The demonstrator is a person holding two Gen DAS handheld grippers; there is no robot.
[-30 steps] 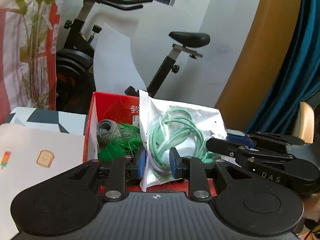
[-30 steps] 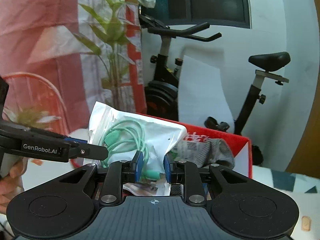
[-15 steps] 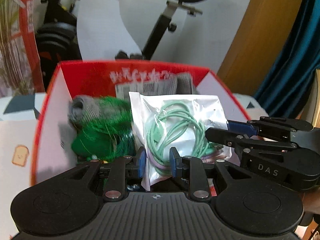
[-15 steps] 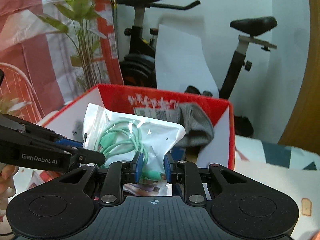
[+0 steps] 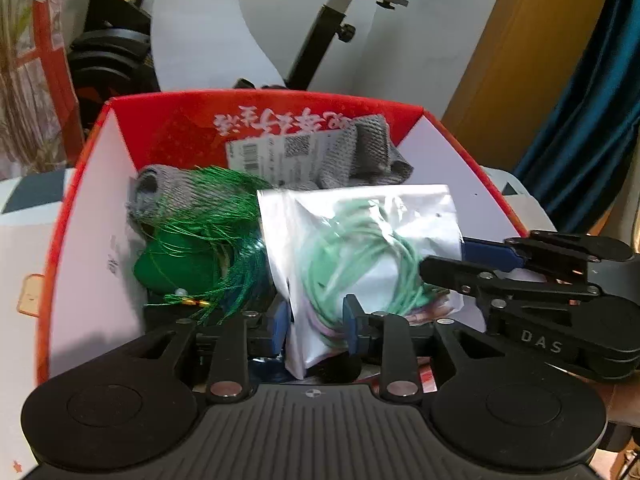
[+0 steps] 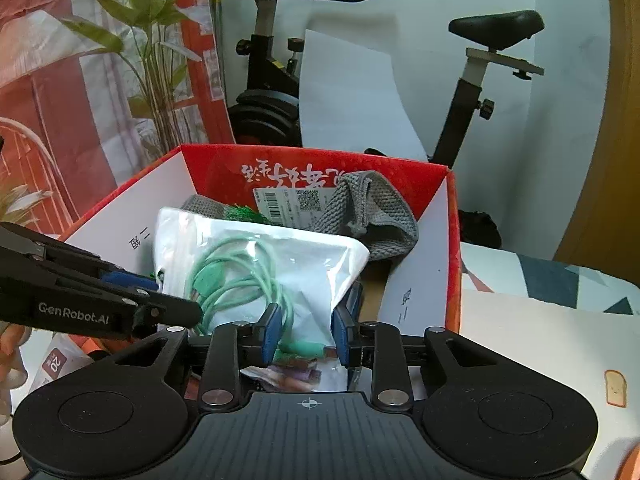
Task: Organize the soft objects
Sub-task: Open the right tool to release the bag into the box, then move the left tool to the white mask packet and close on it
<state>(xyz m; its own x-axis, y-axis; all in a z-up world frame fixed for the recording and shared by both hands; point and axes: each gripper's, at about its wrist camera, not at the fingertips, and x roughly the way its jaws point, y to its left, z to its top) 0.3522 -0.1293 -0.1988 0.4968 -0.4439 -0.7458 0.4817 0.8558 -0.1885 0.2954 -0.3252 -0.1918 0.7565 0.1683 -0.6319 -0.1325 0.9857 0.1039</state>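
A clear plastic bag with a coiled mint-green cable (image 5: pixel 360 240) (image 6: pixel 260 264) hangs low inside the red cardboard box (image 5: pixel 180 100) (image 6: pixel 312 152). My left gripper (image 5: pixel 316 326) has the bag's near left corner between its blue pads; its jaws are opening, and the pads still touch the plastic. My right gripper (image 6: pixel 306 332) has the bag's lower edge between its pads the same way, its jaws opening too. Each gripper shows in the other's view: the right one (image 5: pixel 452 258), the left one (image 6: pixel 160 296). Under the bag lie grey knitted socks (image 5: pixel 368 148) (image 6: pixel 372 208) and a green tassel (image 5: pixel 200 220).
The box stands on a table with a white mat (image 6: pixel 540 340) that bears a toast sticker (image 6: pixel 614 388). An exercise bike (image 6: pixel 472 120) and a potted plant (image 6: pixel 152 40) stand behind it, and a blue curtain (image 5: pixel 592 100) hangs at the right. A hand (image 6: pixel 8 356) holds the left gripper.
Both grippers came down with the cable bag from above the box's rim to inside it and tilted downward. The gap between each pair of pads is slightly wider.
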